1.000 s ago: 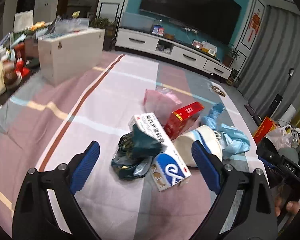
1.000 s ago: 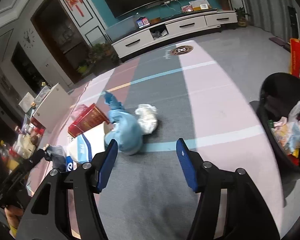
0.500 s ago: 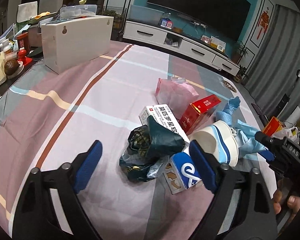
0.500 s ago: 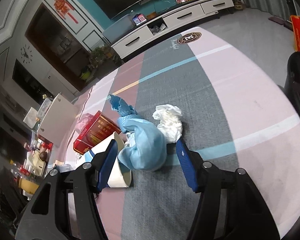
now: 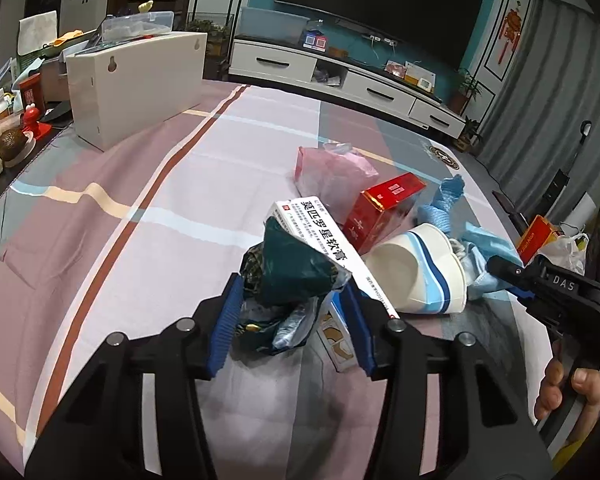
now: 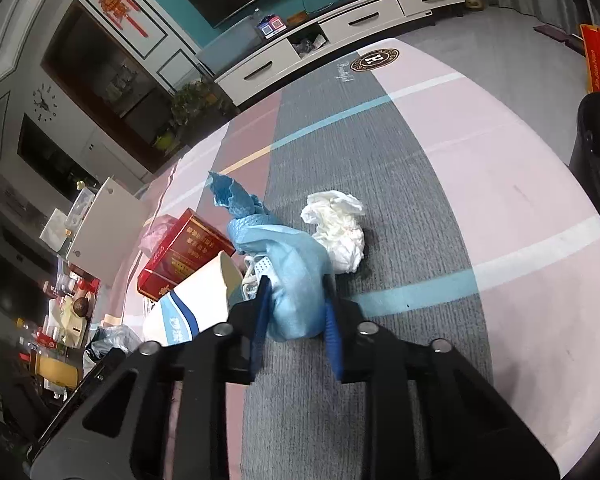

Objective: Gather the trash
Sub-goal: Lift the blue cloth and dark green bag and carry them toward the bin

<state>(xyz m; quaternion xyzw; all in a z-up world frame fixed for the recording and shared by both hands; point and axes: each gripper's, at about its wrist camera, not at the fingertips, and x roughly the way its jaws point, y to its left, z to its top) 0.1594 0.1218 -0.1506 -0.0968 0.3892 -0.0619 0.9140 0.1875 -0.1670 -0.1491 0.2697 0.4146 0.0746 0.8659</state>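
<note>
A pile of trash lies on the striped tablecloth (image 5: 140, 208). My left gripper (image 5: 290, 316) is shut on a crumpled dark green wrapper (image 5: 288, 280). Beside it lie a white medicine box (image 5: 324, 236), a small blue and white box (image 5: 336, 332), a red box (image 5: 384, 208), a pink bag (image 5: 332, 172) and a tipped paper cup (image 5: 416, 272). My right gripper (image 6: 296, 300) is shut on a light blue cloth wad (image 6: 296, 268). A crumpled white tissue (image 6: 338, 228) lies just beyond it. The red box (image 6: 184, 252) and the cup (image 6: 196, 300) show to its left.
A white box (image 5: 136, 80) stands at the table's far left, with clutter behind it. A black trash bin (image 6: 596, 148) is at the right edge of the right wrist view. A TV cabinet (image 5: 340, 76) lines the far wall.
Both grippers moved forward into the pile and closed: the left onto the dark green wrapper, the right onto the light blue cloth wad.
</note>
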